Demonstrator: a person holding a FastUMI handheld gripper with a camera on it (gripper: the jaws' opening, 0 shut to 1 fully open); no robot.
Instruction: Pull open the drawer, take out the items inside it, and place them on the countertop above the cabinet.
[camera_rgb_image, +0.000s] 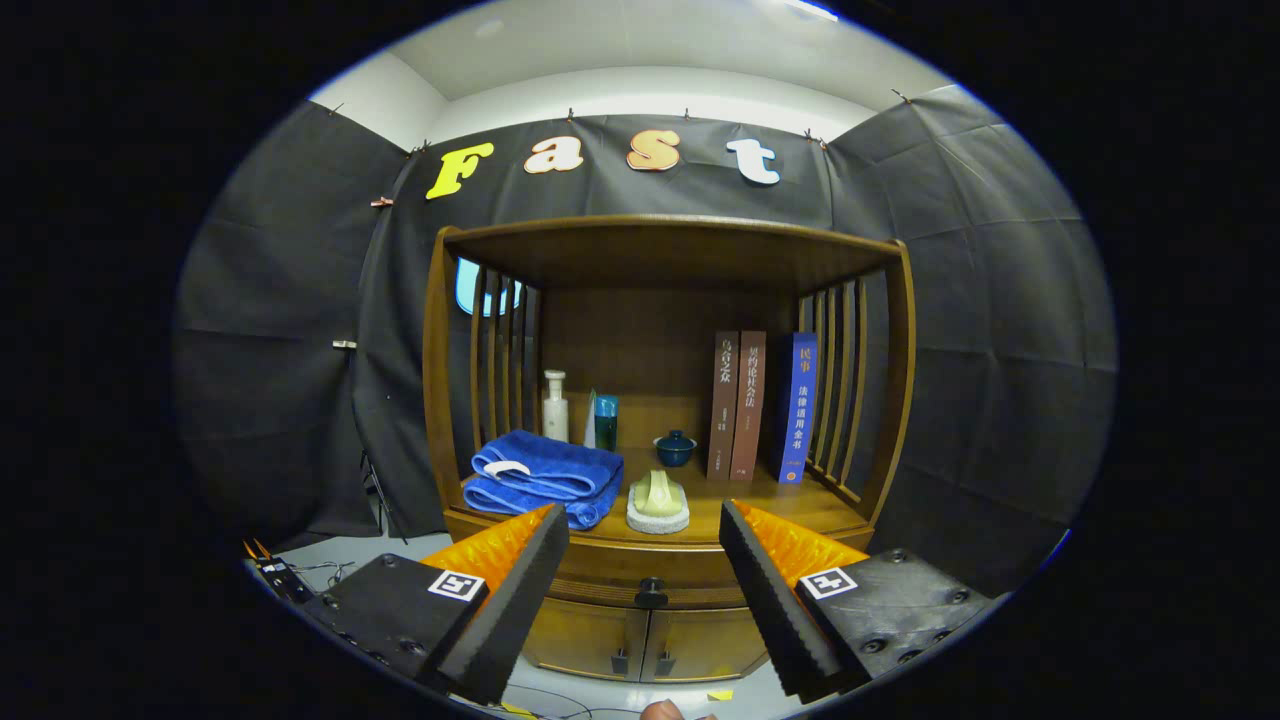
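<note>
The tall brown wooden cabinet (665, 400) with slatted sides stands against the booth wall, well beyond the gripper (644, 590). Its countertop (790, 500), the open shelf under the canopy, carries a folded blue towel (545, 485) at the near left, three upright books (760, 405) at the far right, a white pump bottle (555, 408) and a teal tube (605, 420) at the far left, a pale green scrubbing brush on a grey pad (658, 503) near the front edge, and a small dark blue lidded cup (675, 447) behind the brush. Below the countertop runs the curved-front wooden drawer (640, 565), shut flush, with a round black knob (651, 594) at its middle; two small cabinet doors (645, 645) sit beneath it. The gripper's fingers (515, 610) are spread wide and hold nothing; the knob lies between them in the view, though farther off, out of contact. The drawer's contents are hidden. A shut drawer with goods on the countertop fits either an approach to pull the drawer or a drawer emptied and closed again; which of these holds cannot be told. Any pull would call for both fingers closing squarely on the knob.
</note>
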